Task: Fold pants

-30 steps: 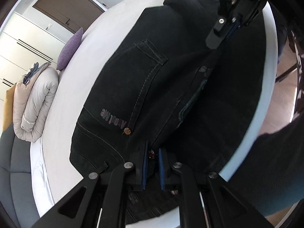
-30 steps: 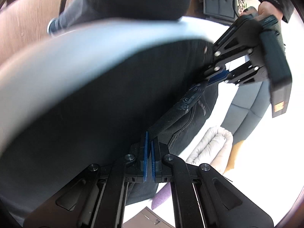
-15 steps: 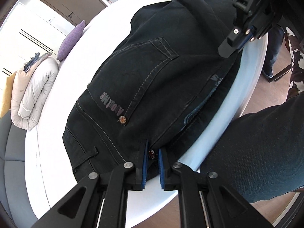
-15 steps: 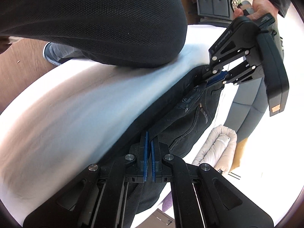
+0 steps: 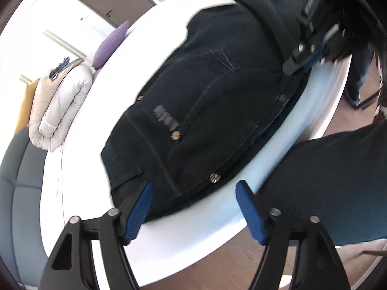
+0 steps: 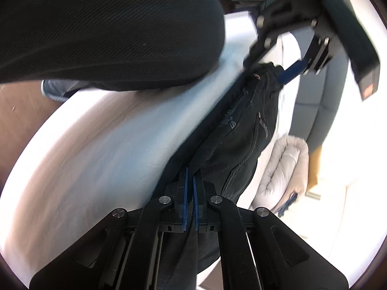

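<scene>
With the pants (image 5: 205,111) laid doubled on the bed (image 5: 302,130), the left claw (image 5: 193,207) has just been opening, now wide and empty, while the right claw (image 6: 189,193) grips the hem, which I judge must be released next.

The pants (image 5: 217,101) carry a grey printed word beside the back pocket seam, but blur makes its letters unreadable in the left wrist view; in the right wrist view the same print shows only as a faint grey streak. White lettering runs along the body of the right gripper (image 5: 312,0), too smeared to read. An orange label (image 6: 368,89) sits on the left gripper's housing, its marking illegible.
</scene>
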Demonstrator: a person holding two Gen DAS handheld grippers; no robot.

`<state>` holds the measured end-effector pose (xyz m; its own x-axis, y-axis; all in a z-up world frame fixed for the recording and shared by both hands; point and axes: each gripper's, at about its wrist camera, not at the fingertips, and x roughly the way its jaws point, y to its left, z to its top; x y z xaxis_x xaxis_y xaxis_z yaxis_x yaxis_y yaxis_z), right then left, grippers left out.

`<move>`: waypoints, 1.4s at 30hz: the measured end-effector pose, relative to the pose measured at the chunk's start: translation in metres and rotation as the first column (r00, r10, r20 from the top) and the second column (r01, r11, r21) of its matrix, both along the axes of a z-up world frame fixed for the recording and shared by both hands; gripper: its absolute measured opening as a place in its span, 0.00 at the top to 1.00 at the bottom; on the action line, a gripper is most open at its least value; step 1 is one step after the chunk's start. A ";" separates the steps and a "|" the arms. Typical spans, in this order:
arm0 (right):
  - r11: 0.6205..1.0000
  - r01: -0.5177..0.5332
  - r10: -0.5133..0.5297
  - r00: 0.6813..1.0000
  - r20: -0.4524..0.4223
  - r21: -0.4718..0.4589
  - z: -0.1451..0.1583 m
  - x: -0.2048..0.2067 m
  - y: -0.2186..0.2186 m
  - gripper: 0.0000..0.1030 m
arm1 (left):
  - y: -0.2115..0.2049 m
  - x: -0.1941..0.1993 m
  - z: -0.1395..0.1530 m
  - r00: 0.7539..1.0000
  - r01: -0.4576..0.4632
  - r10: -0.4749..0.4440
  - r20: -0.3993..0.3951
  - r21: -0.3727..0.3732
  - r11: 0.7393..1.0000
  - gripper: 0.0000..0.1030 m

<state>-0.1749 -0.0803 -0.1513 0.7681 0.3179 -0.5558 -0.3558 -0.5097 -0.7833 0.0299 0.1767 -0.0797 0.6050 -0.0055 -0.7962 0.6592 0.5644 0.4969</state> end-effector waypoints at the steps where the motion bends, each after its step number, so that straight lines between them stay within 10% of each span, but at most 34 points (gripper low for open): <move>1: 1.000 0.011 -0.011 1.000 0.000 0.011 0.000 0.000 0.000 0.96 | 0.002 0.000 0.007 1.000 -0.017 0.017 -0.003 -0.016 1.000 0.29; 8: 0.988 0.093 -0.092 0.996 -0.012 0.124 0.000 -0.004 0.003 0.94 | -0.019 0.037 0.056 0.983 -0.152 0.175 0.052 -0.299 0.942 0.29; 12: 0.957 0.172 -0.163 0.985 -0.057 0.232 0.008 -0.008 0.005 0.86 | -0.042 0.086 0.017 0.958 -0.286 0.272 -0.087 -0.332 0.899 0.41; 15: 0.875 0.310 -0.247 0.947 -0.207 0.373 0.032 -0.010 -0.004 0.58 | -0.056 0.098 -0.025 0.936 -0.341 0.300 -0.183 -0.276 0.898 0.50; 16: 0.812 0.398 -0.277 0.906 -0.319 0.427 0.046 -0.009 -0.012 0.31 | -0.055 0.097 -0.026 0.934 -0.352 0.312 -0.175 -0.299 0.887 0.50; 18: 0.651 0.552 -0.271 0.810 -0.521 0.520 0.075 -0.003 -0.038 0.26 | -0.046 0.099 -0.025 0.913 -0.403 0.345 -0.217 -0.345 0.848 0.50; 21: 0.260 0.830 -0.212 0.548 -0.810 0.493 0.109 0.035 -0.108 0.26 | -0.046 0.099 -0.026 0.906 -0.417 0.357 -0.228 -0.337 0.844 0.50; 25: -0.289 0.943 0.164 0.220 -0.962 0.166 0.126 0.110 -0.253 0.27 | -0.056 0.106 -0.029 0.893 -0.442 0.385 -0.232 -0.303 0.844 0.50; 27: -0.495 0.869 0.391 0.199 -0.898 -0.023 0.124 0.136 -0.335 0.31 | -0.059 0.108 -0.029 0.889 -0.451 0.394 -0.235 -0.298 0.841 0.50; 29: -0.585 0.801 0.493 0.225 -0.840 -0.128 0.117 0.153 -0.389 0.41 | -0.062 0.112 -0.029 0.886 -0.456 0.396 -0.241 -0.300 0.838 0.50; 33: -0.663 0.667 0.584 0.176 -0.793 -0.340 0.083 0.184 -0.454 0.62 | -0.065 0.112 -0.029 0.882 -0.464 0.402 -0.247 -0.300 0.834 0.50; 37: -0.660 0.572 0.647 0.103 -0.756 -0.487 0.047 0.203 -0.471 0.68 | -0.067 0.114 -0.029 0.878 -0.473 0.413 -0.243 -0.303 0.827 0.50; 42: -0.660 0.564 0.650 0.099 -0.753 -0.496 0.042 0.220 -0.456 0.68 | -0.061 0.115 -0.027 0.876 -0.477 0.416 -0.245 -0.306 0.824 0.50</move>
<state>0.0448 -0.5362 -0.1088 0.7111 0.4984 -0.4959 0.3194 0.3994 0.8593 0.1447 0.1162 -0.1065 0.4735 -0.0594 -0.8788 0.3454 0.9303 0.1232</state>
